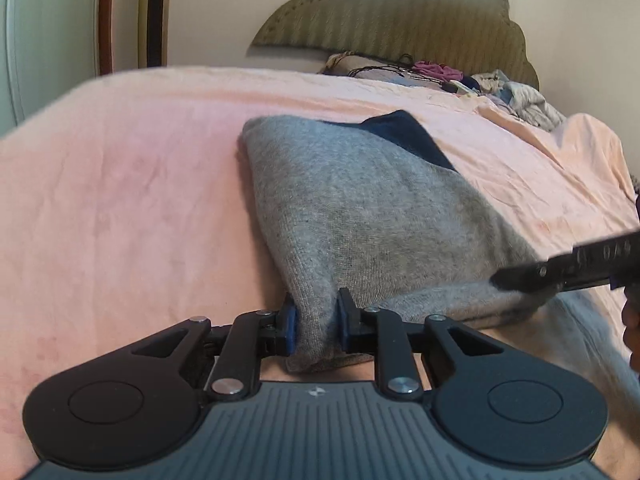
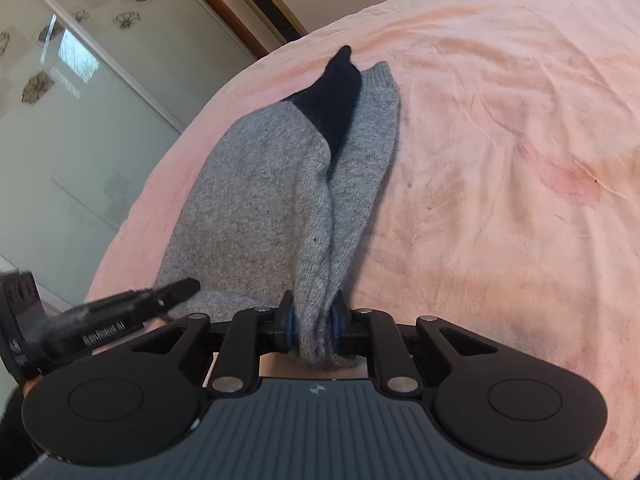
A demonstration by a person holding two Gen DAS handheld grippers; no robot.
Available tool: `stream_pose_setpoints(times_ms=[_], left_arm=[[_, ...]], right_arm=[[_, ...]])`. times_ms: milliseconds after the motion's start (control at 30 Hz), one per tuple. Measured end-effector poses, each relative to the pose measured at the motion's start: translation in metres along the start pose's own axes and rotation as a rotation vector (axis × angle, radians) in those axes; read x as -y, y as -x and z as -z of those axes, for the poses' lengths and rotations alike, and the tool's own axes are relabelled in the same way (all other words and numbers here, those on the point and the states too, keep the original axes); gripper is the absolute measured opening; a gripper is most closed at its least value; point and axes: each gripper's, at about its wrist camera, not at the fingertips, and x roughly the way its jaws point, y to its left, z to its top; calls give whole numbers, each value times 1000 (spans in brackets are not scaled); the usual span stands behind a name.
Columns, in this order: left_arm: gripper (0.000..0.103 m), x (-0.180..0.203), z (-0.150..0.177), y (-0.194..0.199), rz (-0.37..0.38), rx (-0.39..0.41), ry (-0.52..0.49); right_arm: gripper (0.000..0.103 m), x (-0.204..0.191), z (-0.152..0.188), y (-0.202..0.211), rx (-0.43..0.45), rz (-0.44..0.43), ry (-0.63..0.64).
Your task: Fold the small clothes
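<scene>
Both the left gripper (image 1: 316, 326) and right gripper (image 2: 312, 326) had fingers pinching the grey sweater's (image 1: 360, 208) 6 o'clock edge on the bed (image 1: 120, 184); folding looked partly done, final fold remaining.

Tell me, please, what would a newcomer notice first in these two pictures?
A grey garment with a dark navy patch lies mid-bed on the pink cover, its near edge pinched by both grippers: the left gripper and the right gripper. Beyond it, a heap of clothes sits by the scalloped headboard.
</scene>
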Motion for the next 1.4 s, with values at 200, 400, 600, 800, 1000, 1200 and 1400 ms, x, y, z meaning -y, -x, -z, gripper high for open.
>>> stream_pose_setpoints(times_ms=[200,400,600,800,1000,1200,1400], left_arm=[[24,10,2,40,-22,104,-52],[24,34,0,7,13,38,-108],[26,25,5,6,24,42,-85],[95,17,7,43,6,151,-28],[94,-33,-2,4,141,-47,289],[15,-31,-5,-9,188,-92,301],[11,-25,-6,24,182,-47,197]], right_arm=[[78,-2,5,45,159,-16,-44],[79,-28,-20,24,141,-127,-24],[79,-41,-6,-13,79,9,115],[92,-51,15,29,162,13,122],[93,0,-2,27,75,-17,-114],[51,17,-7,1,-14,-117,-197],[21,-4,-1,13,-27,-139,-86]])
